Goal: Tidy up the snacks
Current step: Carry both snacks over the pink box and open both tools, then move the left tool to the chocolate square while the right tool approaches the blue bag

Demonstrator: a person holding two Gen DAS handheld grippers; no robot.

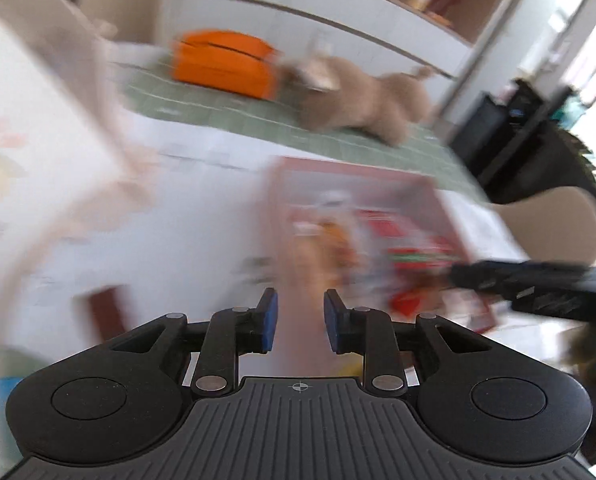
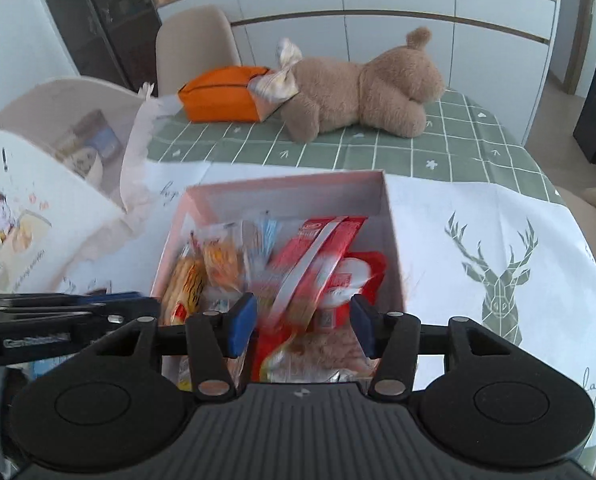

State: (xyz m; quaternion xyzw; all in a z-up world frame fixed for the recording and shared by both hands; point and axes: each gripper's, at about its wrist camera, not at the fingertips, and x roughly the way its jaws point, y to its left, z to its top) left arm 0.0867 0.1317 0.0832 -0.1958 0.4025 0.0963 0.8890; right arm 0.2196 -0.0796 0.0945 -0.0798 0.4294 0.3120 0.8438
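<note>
1. Left wrist view, badly smeared. The left gripper (image 1: 300, 322) had its blue fingers (image 1: 269, 320) parted by a modest gap, with nothing between them. It hung above the near-left corner of the pink box (image 1: 378, 172).
2. Same view. The box sat on the white cloth of the counter (image 1: 202, 232). Its contents read only as red and orange blurs, not nameable from here. The right gripper (image 1: 518, 276) showed as a dark bar at the box's right side.
3. Same view, beyond the box: an orange pouch (image 1: 222, 64) and a brown teddy bear (image 1: 362, 100) lay on the green checked cloth.
4. Right wrist view, sharp. The right gripper (image 2: 304, 322) stood over the near end of the box (image 2: 282, 184), its fingers (image 2: 242, 324) well apart. A red snack packet (image 2: 318, 260) lay in the box below the gap, and the pads did not press on it, so nothing was held.
5. Same view. Left of the red packet in the box lay orange-yellow snack packs (image 2: 202, 272). The box looked fairly full.
6. Same view. Left of the box stood a white printed bag (image 2: 22, 216) and, behind it, a tub (image 2: 90, 140) holding something unclear.
7. Judgement: most snacks appeared boxed. Whether more waited in the bag could not be told.
</note>
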